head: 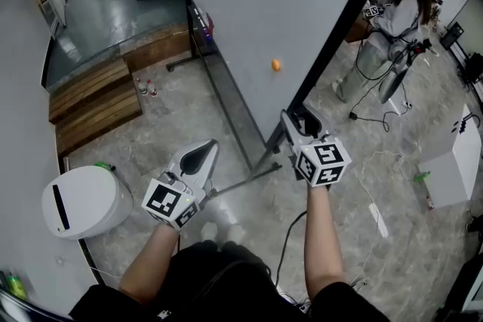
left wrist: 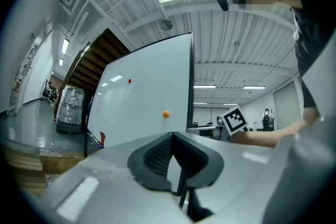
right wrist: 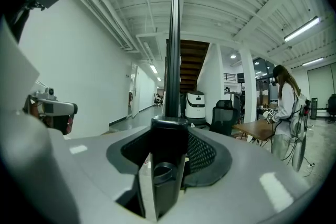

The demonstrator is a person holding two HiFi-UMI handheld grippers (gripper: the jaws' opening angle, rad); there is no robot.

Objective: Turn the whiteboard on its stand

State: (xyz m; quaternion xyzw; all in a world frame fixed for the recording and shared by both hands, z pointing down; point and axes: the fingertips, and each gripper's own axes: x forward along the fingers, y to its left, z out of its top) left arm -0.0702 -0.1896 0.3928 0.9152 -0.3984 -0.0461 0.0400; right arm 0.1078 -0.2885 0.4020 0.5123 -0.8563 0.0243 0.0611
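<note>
Whiteboard (head: 287, 4): right gripper (head: 300, 123) fingers clamp its frame edge.
Left gripper (head: 198, 157): fingers closed, empty.
Risk: lone grip may slip mid-turn.

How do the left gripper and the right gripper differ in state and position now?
The right gripper is shut on the whiteboard's black frame; the left gripper holds nothing, its jaws together. The right gripper is at the board's edge; the left gripper is apart from it, set back. Both carry a marker cube.
</note>
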